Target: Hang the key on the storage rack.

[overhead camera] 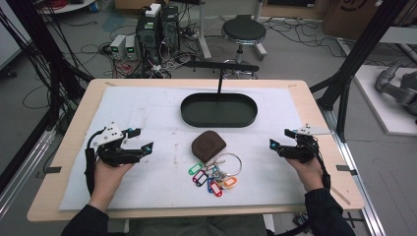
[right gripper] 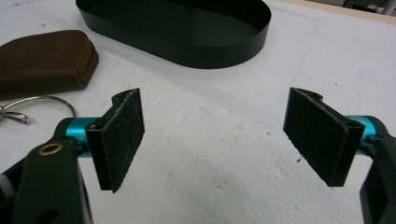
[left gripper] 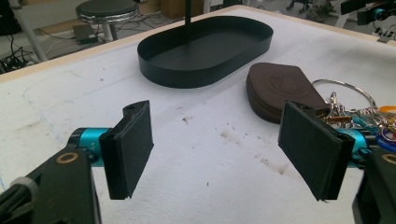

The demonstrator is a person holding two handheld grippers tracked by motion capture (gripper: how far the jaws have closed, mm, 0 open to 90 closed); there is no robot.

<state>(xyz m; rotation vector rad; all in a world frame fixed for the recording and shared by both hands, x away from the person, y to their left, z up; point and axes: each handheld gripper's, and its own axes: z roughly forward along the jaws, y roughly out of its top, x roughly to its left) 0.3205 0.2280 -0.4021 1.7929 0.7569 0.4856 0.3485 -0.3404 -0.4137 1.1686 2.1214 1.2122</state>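
Both hands wait: left gripper (overhead camera: pixel 142 139) and right gripper (overhead camera: pixel 279 138), jaws wide apart, empty. Next, reach the brown leather key pouch (overhead camera: pixel 208 145), at six o'clock from the black oval tray (overhead camera: pixel 219 122).

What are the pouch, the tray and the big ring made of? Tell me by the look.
Brown zip pouch: looks like leather or imitation, matte, embossed, with a metal zipper. Black oval tray: probably painted sheet metal, thin-walled with a smooth satin sheen. Large key ring: shiny silver metal wire.
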